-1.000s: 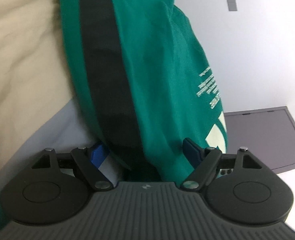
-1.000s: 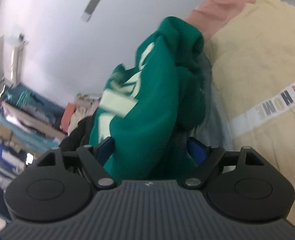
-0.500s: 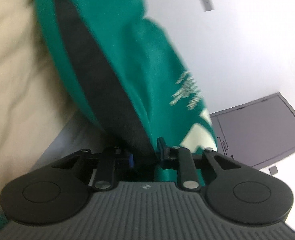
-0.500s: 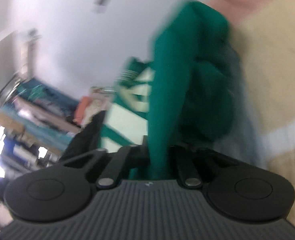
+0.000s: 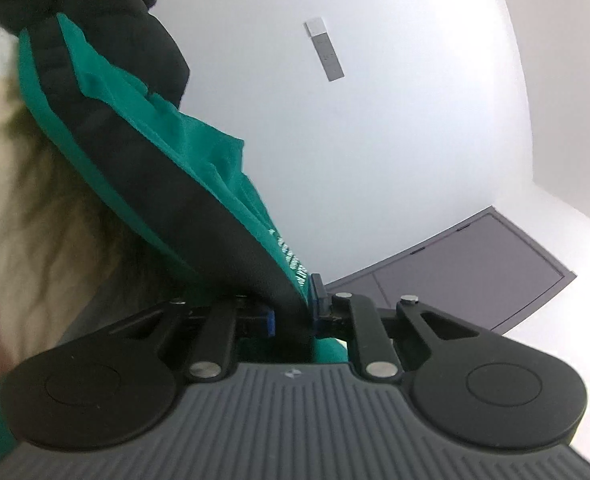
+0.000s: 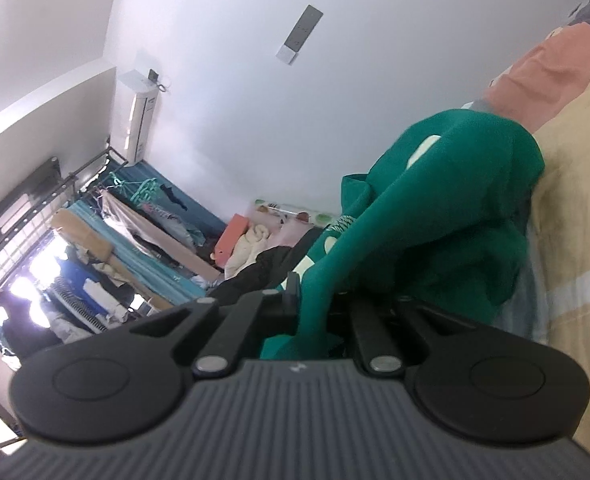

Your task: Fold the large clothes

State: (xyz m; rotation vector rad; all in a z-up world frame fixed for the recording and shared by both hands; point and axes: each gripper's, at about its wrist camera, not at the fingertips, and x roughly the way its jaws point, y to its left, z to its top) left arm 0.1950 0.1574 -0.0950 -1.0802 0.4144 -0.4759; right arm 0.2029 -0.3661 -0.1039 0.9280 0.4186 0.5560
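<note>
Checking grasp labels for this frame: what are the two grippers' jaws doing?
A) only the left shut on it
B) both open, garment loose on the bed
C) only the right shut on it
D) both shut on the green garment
D: the left gripper and the right gripper each have their jaws pinched on a fold of the green garment.

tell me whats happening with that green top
A person is working with a handheld gripper in each hand, folding a green top on a bed. The left gripper has just been closing and now pinches a part of the top with a black stripe. The right gripper is shut on another bunch of the green fabric. The top hangs crumpled from both grippers, not yet folded.
</note>
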